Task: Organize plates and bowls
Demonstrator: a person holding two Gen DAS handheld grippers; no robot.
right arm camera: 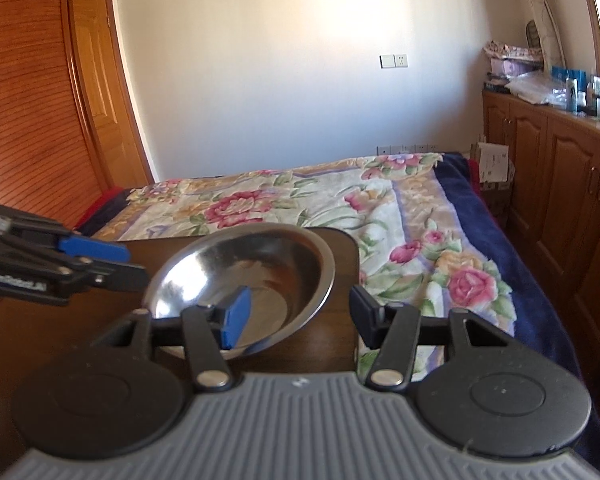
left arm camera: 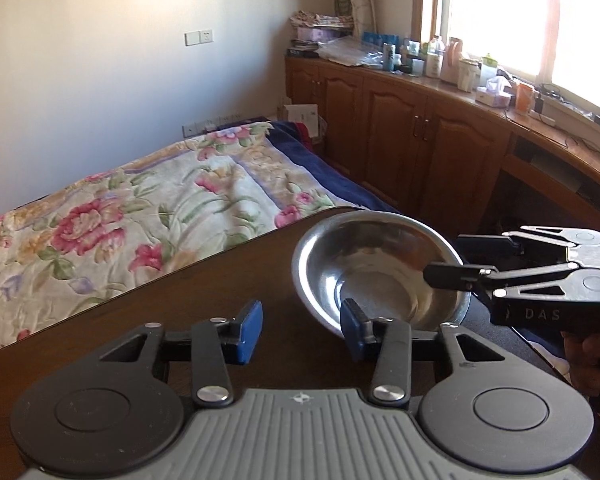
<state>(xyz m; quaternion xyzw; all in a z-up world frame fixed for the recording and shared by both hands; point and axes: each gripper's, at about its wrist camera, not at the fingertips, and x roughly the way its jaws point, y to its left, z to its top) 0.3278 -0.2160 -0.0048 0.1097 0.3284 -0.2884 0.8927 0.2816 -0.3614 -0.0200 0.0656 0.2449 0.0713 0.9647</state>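
Round stainless-steel bowl [left arm camera: 380,270] tilted near dark wooden table [left arm camera: 180,320] corner.
Left gripper [left arm camera: 302,330] open; right gripper [right arm camera: 296,316] open astride rim: bowl may slip off.

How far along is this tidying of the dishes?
Nothing looks sorted yet: one steel bowl sits alone on the dark table, no plates in view. The right gripper, open, straddles its rim; the left gripper hovers open beside it. Left to do: gripping, lifting, placing.
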